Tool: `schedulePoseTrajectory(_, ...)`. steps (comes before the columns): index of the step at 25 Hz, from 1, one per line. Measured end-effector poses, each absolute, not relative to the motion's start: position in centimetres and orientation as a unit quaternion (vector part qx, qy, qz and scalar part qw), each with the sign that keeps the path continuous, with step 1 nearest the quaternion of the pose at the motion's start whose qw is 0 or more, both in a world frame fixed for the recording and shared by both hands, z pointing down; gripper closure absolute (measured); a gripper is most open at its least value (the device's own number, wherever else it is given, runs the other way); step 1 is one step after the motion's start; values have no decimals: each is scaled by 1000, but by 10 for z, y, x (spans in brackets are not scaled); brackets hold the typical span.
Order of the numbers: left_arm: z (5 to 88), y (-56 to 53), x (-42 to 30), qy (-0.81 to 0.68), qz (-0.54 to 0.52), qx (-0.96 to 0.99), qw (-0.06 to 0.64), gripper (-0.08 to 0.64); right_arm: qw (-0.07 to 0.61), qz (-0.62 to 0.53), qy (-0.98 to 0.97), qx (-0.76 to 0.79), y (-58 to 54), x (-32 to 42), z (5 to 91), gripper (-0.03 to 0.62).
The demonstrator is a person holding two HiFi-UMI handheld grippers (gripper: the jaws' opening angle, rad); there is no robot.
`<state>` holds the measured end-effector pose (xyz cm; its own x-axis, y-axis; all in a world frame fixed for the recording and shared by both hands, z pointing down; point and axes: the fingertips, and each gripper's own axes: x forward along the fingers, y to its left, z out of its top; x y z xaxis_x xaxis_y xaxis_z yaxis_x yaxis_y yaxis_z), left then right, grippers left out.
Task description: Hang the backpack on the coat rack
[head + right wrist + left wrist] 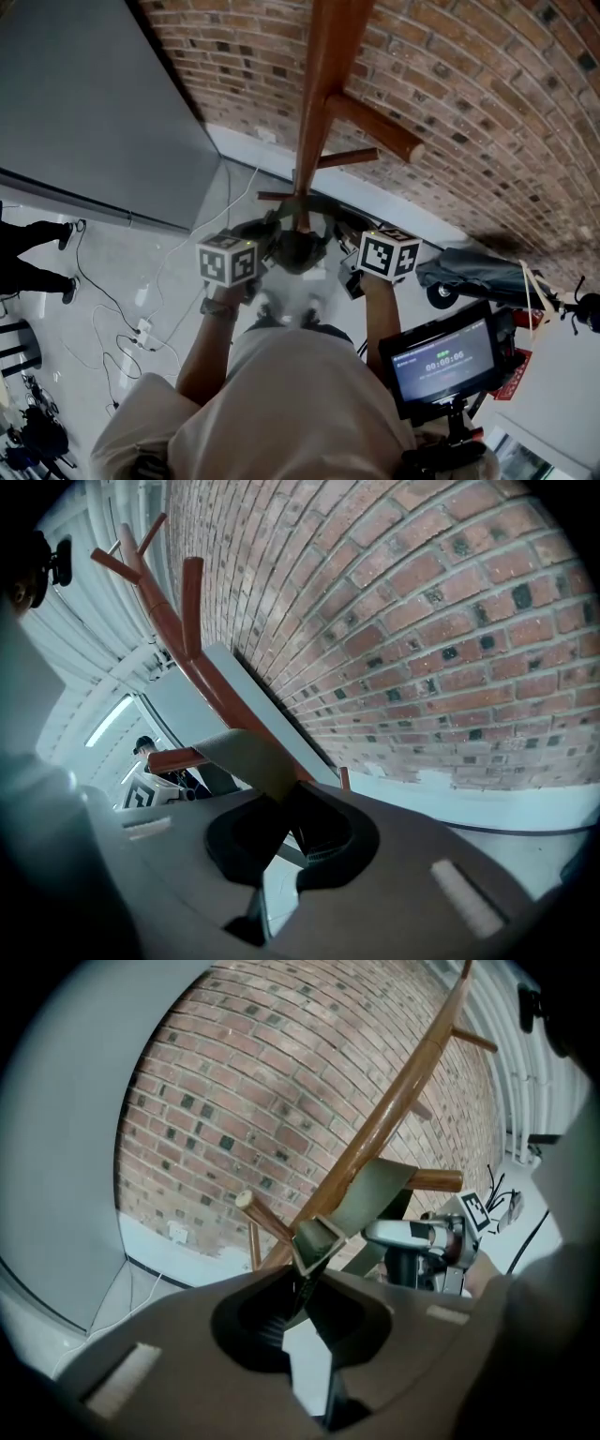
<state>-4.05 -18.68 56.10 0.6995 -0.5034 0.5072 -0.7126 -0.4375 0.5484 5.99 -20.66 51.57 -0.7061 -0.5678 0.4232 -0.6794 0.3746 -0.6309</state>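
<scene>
Here, two grippers work together. The left gripper [300, 1290] is clamped on a flat olive webbing strap [371, 1194], just below its pale square buckle [319, 1239]. The right gripper [281, 829] pinches the same webbing. One dark backpack [298, 251] sits between them at frame centre, its strap arcing against the round wooden coat rack [323, 94]. Three pegs [377, 127] show before a red brick wall [487, 94].

A red brick wall [487, 84] fills the head view from 12 to 3 o'clock. A grey panel [84, 103] stands at 10 o'clock. Cables [141, 330] trail over the pale floor [103, 267] at 8 o'clock. A small lit screen [442, 361] sits at 4 o'clock.
</scene>
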Motion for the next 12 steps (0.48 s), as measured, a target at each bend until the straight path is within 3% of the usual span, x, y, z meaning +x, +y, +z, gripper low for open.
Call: schedulePoseTrajectory(12, 579, -185, -25, -354, 167, 838, 379, 528, 124, 398, -830, 370, -205, 42, 545, 583)
